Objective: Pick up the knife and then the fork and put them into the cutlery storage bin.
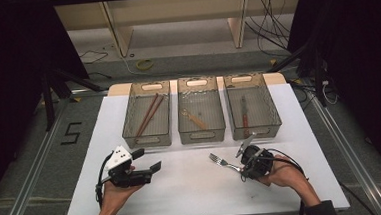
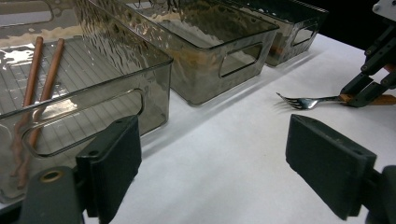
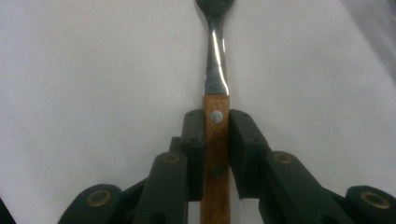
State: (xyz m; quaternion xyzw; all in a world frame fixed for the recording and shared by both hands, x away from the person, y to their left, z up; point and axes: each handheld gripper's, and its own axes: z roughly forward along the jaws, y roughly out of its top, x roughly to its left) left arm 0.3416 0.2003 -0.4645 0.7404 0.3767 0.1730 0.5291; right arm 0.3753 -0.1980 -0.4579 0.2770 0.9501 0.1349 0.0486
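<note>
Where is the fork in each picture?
High view: the fork lies right of centre on the white table, its handle in the right gripper.
Left gripper view: far right, prongs pointing left.
Right gripper view: top centre, wooden handle between the pads.
Shared landmark: the white table.

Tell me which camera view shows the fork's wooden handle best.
The right gripper view: the fork has its riveted wooden handle up close, clamped between the right gripper pads. The left gripper view shows mainly the tines, far off. The high view shows it small, handle hidden.
</note>
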